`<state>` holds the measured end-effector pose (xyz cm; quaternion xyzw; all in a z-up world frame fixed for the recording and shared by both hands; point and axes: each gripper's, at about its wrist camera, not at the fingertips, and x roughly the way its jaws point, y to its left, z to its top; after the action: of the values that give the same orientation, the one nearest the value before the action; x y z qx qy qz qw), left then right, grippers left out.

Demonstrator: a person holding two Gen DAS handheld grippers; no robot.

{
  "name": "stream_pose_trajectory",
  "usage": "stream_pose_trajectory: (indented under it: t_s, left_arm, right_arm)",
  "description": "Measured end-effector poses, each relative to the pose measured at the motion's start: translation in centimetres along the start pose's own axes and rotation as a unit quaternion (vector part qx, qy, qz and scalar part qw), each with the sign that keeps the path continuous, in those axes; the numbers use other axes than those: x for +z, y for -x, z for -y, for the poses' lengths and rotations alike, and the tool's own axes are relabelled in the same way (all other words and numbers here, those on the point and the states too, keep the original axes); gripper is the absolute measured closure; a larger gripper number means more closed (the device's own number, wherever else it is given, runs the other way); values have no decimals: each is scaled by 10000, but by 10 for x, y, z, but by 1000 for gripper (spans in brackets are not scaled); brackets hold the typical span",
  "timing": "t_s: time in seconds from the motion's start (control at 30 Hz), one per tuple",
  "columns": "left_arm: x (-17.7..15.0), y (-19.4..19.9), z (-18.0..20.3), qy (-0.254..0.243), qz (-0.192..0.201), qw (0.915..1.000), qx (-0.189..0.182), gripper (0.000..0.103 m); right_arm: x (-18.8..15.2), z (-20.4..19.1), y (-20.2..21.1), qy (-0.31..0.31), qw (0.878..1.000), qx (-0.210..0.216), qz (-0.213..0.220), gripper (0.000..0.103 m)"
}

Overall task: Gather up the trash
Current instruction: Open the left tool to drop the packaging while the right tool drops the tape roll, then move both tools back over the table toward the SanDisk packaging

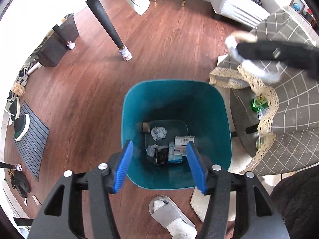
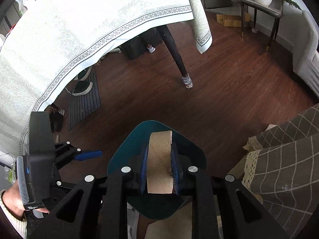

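Note:
A teal trash bin (image 1: 175, 91) stands on the wood floor. Inside it lie crumpled paper (image 1: 158, 133), a small box (image 1: 183, 140) and a dark wrapper (image 1: 161, 155). My left gripper (image 1: 158, 164) is open and empty, its blue pads spread over the bin's near rim. My right gripper (image 2: 159, 159) is shut on a tan cardboard piece (image 2: 160, 159) and holds it above the bin (image 2: 129, 149). The right gripper also shows blurred at the upper right of the left wrist view (image 1: 237, 45). The left gripper shows at the left of the right wrist view (image 2: 87, 155).
A low table with a grey checked, lace-edged cloth (image 1: 289, 99) stands right of the bin, a green bottle (image 1: 259, 103) beneath it. A dining table leg (image 1: 107, 25) and white tablecloth (image 2: 69, 39) are behind. My slippered foot (image 1: 169, 215) is near the bin. A striped mat with shoes (image 1: 30, 139) lies left.

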<state>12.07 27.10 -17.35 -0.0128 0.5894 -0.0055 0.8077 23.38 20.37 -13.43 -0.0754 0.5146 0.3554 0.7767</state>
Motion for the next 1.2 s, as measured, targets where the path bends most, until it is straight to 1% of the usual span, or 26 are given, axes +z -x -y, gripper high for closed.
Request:
stream_pose_trajectory:
  t_s: [0.17,0.4,0.5,0.63,0.7,0.77,0.83,0.9,0.93,0.97,1.0,1.03,1.2]
  left_arm:
    - [0,16,-11,55,183,9998,23,37]
    - [-2,37,-26,134,386,9991,122,33]
    - [-4,48,-33,199,554,9981,198,31]
    - [-2,65,-45,406,786,9959,179,31]
    - [-1,73,-49,482,909,9944,225,31]
    - [0,80,-49,447,1026,9931,344,31]
    - [3,87,-49,512,1116,9919,315,31]
    - [7,96,-48,576,1289,9897,232,31]
    - [8,101,-46,572,1378,9886,208,31]
    - [10,106,-45,549,1456,9876,201,31]
    - [11,111,-41,517,1538,9865,198,31]
    - [11,116,-39,487,1610,9856,190,31]
    - [20,135,-24,396,1923,9805,103,31]
  right_arm:
    - [-1,-3,-22,-23,9997,-23,-256,81]
    - [-6,-12,-49,-52,9987,5,-508,81]
    - [-9,-13,-60,-75,9980,21,-629,81]
    - [-14,-16,-77,-99,9968,95,-783,81]
    - [-18,-17,-89,-106,9956,123,-921,81]
    - [-24,-19,-102,-79,9935,85,-1128,81]
    - [-29,-22,-111,-2,9916,-1,-1294,81]
    - [-35,-24,-117,41,9900,32,-1412,81]
    - [-38,-23,-119,73,9887,46,-1494,80]
    - [-41,-24,-122,116,9870,36,-1601,67]
    - [-43,-25,-124,156,9866,-22,-1626,57]
    - [-44,-26,-123,188,9871,-102,-1585,45]
    - [-46,-23,-115,194,9890,-101,-1466,44]
